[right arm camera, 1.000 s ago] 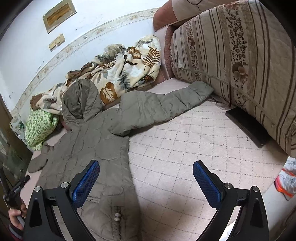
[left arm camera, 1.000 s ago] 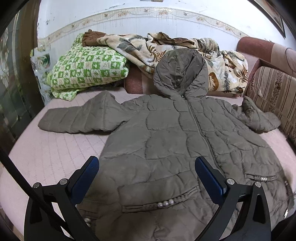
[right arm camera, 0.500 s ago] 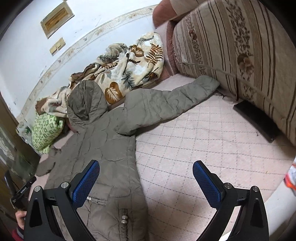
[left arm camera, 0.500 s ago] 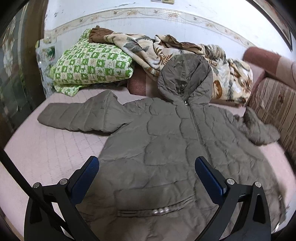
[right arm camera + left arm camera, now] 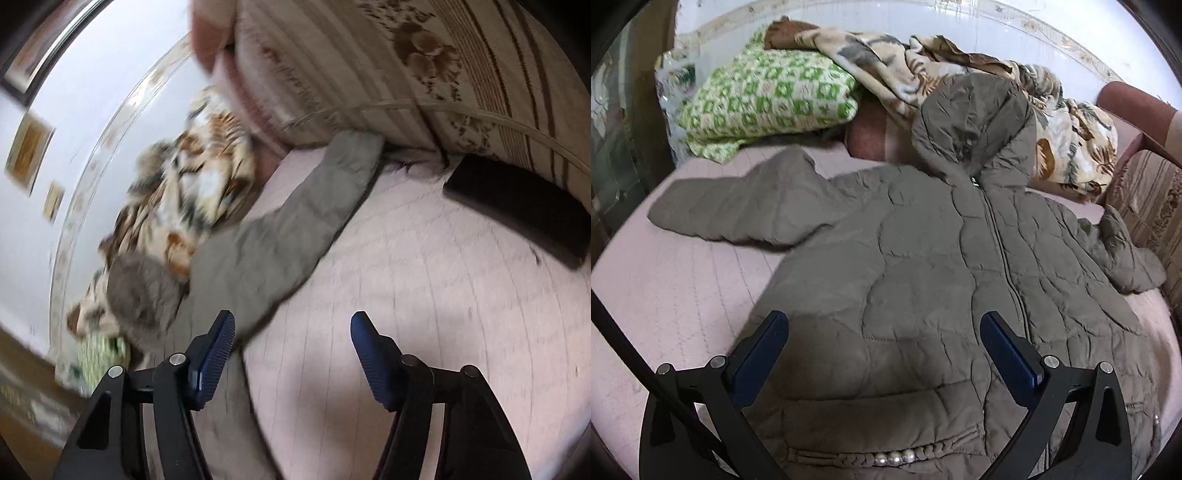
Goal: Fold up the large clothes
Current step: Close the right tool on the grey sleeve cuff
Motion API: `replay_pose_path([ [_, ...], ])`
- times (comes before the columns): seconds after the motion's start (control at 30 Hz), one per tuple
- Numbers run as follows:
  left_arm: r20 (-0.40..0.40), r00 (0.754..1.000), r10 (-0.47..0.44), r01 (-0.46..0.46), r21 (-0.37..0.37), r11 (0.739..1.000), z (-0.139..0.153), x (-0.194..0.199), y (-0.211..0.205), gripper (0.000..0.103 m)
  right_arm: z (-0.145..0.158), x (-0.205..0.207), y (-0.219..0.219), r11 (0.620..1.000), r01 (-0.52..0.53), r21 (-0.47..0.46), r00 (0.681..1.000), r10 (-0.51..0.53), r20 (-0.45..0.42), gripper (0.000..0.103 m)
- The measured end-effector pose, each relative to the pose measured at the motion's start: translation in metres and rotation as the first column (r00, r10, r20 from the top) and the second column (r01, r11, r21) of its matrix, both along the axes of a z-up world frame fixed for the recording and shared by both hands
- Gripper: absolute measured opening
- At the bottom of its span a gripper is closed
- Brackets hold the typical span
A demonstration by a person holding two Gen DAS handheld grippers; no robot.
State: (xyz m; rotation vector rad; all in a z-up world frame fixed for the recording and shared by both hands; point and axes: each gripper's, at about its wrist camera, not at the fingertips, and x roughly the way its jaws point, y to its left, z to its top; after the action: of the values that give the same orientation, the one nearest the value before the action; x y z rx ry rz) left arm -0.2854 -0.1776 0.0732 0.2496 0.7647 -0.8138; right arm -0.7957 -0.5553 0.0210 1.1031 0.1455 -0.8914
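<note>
I have one quilted olive coat [image 5: 923,280] lying front-up and zipped on the pink bed cover [image 5: 665,288], spread flat with both sleeves thrown outward, which I judge is the layout I want before any fold: every edge is reachable. It fills the space directly ahead of and beneath my left gripper [image 5: 884,345], whose two blue-padded jaws stand wide apart with nothing between them, poised over the lower front panel just above the beaded pocket trim [image 5: 894,458]. The hood [image 5: 971,122] rests far ahead, propped against the bedding.

My right gripper [image 5: 291,349] is also spread and empty; its left jaw sits over the coat's side edge, its right jaw over bare cover. That view is badly blurred. The right sleeve [image 5: 295,221] runs away ahead toward the striped sofa cushion [image 5: 461,74], its cuff touching the cushion's base. I'd guess this sleeve is my first fold, brought inward across the chest.

Counting: one coat, two sleeves, one hood, one zipper [image 5: 1004,266]. Beyond it, one green checked quilt [image 5: 764,99] ahead-left, one leaf-print blanket [image 5: 1071,147] behind the hood, and one dark flat object [image 5: 517,210] ahead-right by the cushion; I can't tell what it is.
</note>
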Motion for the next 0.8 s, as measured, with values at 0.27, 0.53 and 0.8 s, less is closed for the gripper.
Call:
replay_pose_path([
  [0.27,0.007,0.999,-0.038,0.037,0.021,0.999,-0.006,0.001,-0.009,0.103,-0.018,0.002,-0.086,0.986,0.164,0.013,0.985,-0.163,-0.065,0.069],
  [0.53,0.047,0.994,-0.094,0.092,0.045,0.995,-0.009,-0.009,-0.019,0.103,-0.044,0.017,-0.148,0.977,0.212,0.034,0.974,-0.208,-0.092,0.049],
  [0.8,0.046,0.993,-0.111,0.108,0.059,0.992,-0.014,-0.01,-0.024,0.103,-0.057,0.026,-0.193,0.976,0.218,0.026,0.97,-0.214,-0.114,0.043],
])
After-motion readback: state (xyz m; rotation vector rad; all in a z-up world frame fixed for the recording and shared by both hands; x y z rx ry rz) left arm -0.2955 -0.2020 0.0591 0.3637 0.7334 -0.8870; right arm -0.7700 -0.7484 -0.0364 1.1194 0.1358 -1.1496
